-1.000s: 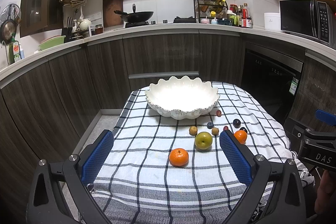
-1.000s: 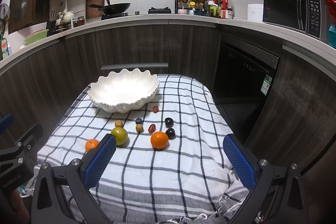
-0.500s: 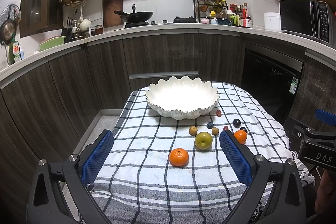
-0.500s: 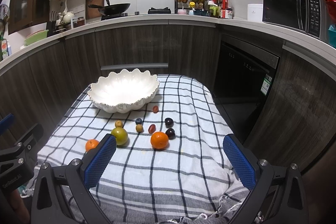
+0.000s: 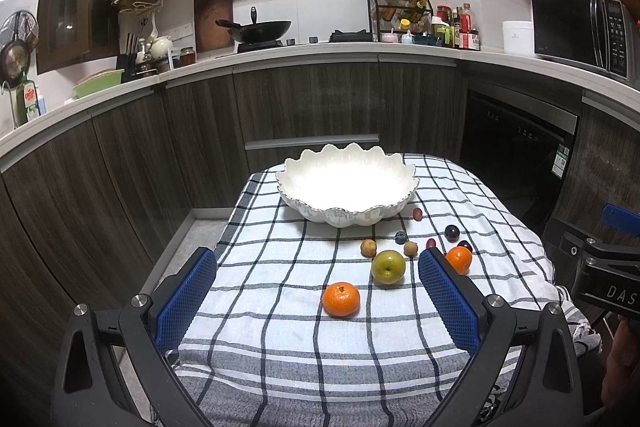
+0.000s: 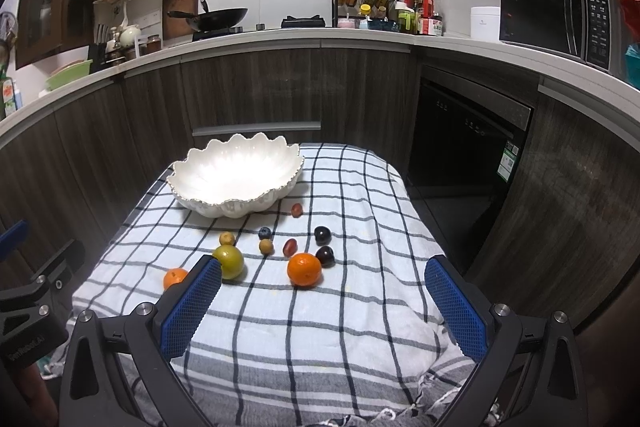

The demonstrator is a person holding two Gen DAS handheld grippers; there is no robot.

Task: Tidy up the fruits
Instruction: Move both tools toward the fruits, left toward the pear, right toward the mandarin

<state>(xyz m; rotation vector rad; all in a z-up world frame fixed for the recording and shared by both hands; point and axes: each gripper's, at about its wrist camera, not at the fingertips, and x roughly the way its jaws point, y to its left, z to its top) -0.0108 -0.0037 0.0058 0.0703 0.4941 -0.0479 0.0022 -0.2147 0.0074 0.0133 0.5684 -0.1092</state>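
Nothing has moved since a moment ago. Our left tongs (image 5: 318, 301) and right tongs (image 6: 323, 301) stay spread wide, holding nothing. The little round fruits (image 6: 304, 269) still lie on the checked cloth (image 6: 360, 327), near the empty white wavy bowl (image 6: 236, 173). We have not started.
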